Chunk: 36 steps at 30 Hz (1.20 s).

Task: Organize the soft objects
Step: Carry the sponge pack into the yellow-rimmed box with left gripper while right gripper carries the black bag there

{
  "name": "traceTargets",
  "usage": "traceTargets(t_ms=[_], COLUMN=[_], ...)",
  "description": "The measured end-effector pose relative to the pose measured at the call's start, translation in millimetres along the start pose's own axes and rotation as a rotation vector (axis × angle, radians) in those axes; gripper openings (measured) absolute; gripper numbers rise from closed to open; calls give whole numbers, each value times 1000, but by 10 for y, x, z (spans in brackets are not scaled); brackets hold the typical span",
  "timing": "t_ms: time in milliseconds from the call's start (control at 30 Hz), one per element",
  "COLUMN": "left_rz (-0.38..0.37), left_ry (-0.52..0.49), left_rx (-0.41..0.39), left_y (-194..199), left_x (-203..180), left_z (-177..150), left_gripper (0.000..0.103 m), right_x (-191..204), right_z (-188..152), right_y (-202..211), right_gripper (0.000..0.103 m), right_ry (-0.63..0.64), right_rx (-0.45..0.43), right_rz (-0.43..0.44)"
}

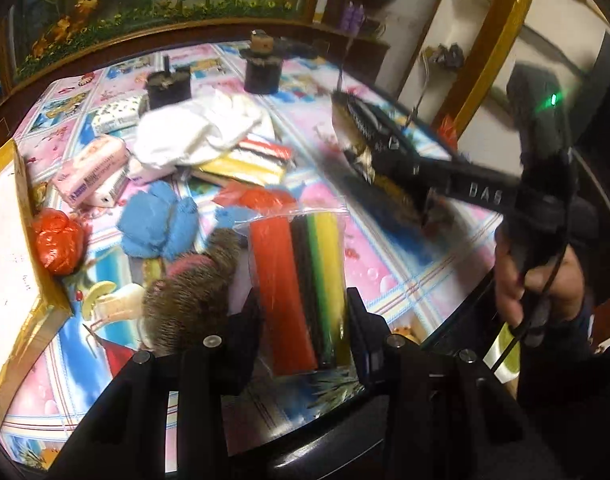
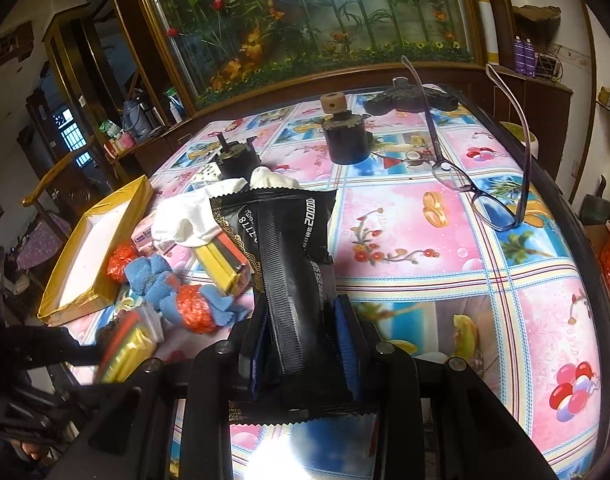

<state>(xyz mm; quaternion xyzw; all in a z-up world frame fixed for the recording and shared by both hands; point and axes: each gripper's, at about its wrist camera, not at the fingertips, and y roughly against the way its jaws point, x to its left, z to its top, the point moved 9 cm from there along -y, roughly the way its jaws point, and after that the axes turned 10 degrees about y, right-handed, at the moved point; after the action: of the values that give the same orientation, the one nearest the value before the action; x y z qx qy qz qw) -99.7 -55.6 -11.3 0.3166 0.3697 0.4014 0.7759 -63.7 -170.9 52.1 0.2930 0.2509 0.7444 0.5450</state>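
Black gripper (image 1: 305, 336), silver screws

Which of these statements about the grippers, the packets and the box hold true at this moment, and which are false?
1. The left gripper is shut on the clear packet of red, black, green and yellow strips. True.
2. The right gripper is open with nothing between its fingers. False: it is shut on the black foil pouch with serrated edges.
3. The gold-rimmed white box holds the blue fluffy cloth. False: the cloth lies on the table beside the box.
4. Purple-framed glasses lie on the patterned tablecloth. True.
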Motion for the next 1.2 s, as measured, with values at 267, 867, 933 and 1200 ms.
traceTargets(t_ms=[267,867,933,1200], left_rz=[13,174,199,256], left_ry=[135,385,406,482], left_rx=[-125,-302,-309,-309], left_y=[311,1094,1155,1219], left_x=[551,2055,2223,2842], left_z=[275,372,415,709], left_gripper=[39,39,39,39], right_x=[347,1970,2139,2670], right_z=[154,643,736,1160], right_y=[-14,-423,-518,-1014], right_gripper=[34,34,34,34], right_ry=[37,197,209,250], right_rx=[2,119,142,191], right_rz=[69,354,375,367])
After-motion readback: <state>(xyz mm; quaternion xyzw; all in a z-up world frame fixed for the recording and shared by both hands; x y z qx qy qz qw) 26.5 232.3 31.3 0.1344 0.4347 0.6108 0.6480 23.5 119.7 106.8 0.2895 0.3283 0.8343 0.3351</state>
